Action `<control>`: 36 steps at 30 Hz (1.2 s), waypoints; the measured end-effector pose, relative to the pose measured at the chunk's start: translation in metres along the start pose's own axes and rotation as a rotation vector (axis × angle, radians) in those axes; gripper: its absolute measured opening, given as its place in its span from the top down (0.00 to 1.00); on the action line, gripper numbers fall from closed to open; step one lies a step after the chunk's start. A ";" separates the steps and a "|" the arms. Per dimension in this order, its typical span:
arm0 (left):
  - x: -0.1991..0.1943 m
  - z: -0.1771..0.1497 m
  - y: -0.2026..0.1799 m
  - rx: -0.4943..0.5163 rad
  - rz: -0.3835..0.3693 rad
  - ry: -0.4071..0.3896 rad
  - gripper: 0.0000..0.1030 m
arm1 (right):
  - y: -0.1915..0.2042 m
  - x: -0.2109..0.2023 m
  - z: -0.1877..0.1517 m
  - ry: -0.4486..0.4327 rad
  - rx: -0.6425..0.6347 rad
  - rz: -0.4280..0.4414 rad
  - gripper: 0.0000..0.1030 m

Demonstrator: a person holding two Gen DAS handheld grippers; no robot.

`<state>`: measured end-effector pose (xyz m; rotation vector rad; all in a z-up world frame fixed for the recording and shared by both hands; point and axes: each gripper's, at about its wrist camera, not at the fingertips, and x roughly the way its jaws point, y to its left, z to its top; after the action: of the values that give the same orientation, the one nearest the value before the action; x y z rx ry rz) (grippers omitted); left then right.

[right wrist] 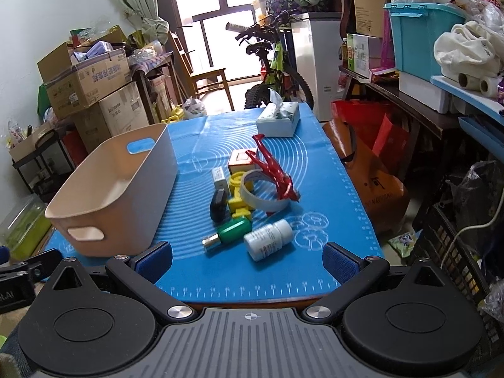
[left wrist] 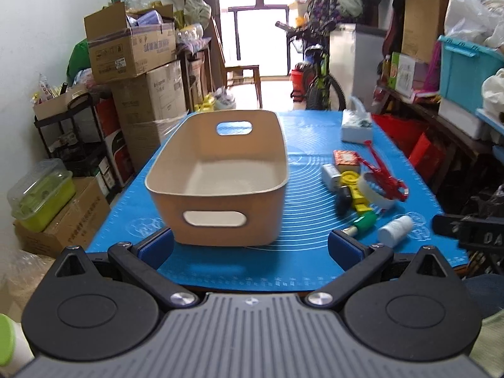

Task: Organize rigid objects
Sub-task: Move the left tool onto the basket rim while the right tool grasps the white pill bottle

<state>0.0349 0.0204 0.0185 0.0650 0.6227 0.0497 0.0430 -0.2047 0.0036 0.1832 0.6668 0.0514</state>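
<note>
Right now I see both tongs, left [left wrist: 250, 245] and right [right wrist: 247, 260], spread wide and empty; the beige bin [left wrist: 220, 176] sits empty beside a white bottle [right wrist: 267, 241].

daylight — blown-out window [left wrist: 252, 15] | left view motion-blurred | fisheye-bent edges, dark corners

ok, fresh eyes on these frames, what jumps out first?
The empty beige bin on the left of the blue mat. Next, the clutter of small objects right of it: a red tool, tape roll, green bottle and white pill bottle nearest. Both grippers sit open at the near edge.
</note>
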 end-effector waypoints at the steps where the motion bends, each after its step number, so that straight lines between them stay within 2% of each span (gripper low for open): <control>1: 0.004 0.005 0.005 -0.008 -0.003 0.011 0.00 | 0.000 0.004 0.004 0.000 0.001 -0.001 0.02; 6: 0.033 0.031 0.041 -0.113 -0.017 0.062 0.00 | -0.002 0.038 0.024 0.019 -0.002 -0.013 0.02; 10: 0.067 0.049 0.067 -0.111 -0.012 0.128 0.01 | -0.003 0.074 0.031 0.088 -0.011 -0.009 0.02; 16: 0.116 0.074 0.106 -0.154 0.036 0.178 0.01 | -0.005 0.120 0.031 0.164 -0.024 -0.015 0.02; 19: 0.144 0.085 0.118 -0.154 0.047 0.238 0.02 | -0.007 0.140 0.029 0.207 -0.016 -0.022 0.02; 22: 0.169 0.090 0.131 -0.181 0.055 0.290 0.22 | -0.012 0.157 0.027 0.252 -0.007 -0.033 0.02; 25: 0.186 0.090 0.138 -0.194 0.059 0.313 0.24 | -0.018 0.171 0.025 0.287 0.018 -0.040 0.02; 31: 0.203 0.081 0.144 -0.220 0.031 0.367 0.41 | -0.022 0.189 0.024 0.322 -0.011 -0.050 0.03; 33: 0.207 0.078 0.147 -0.228 0.028 0.393 0.51 | -0.022 0.192 0.022 0.336 -0.027 -0.047 0.03; 35: 0.213 0.077 0.145 -0.227 0.022 0.419 0.70 | -0.020 0.196 0.021 0.350 -0.047 -0.047 0.04; 36: 0.214 0.076 0.144 -0.224 0.018 0.427 0.74 | -0.019 0.196 0.020 0.354 -0.058 -0.047 0.05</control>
<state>0.2489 0.1741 -0.0328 -0.1615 1.0392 0.1535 0.2094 -0.2052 -0.1044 0.1024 1.0213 0.0590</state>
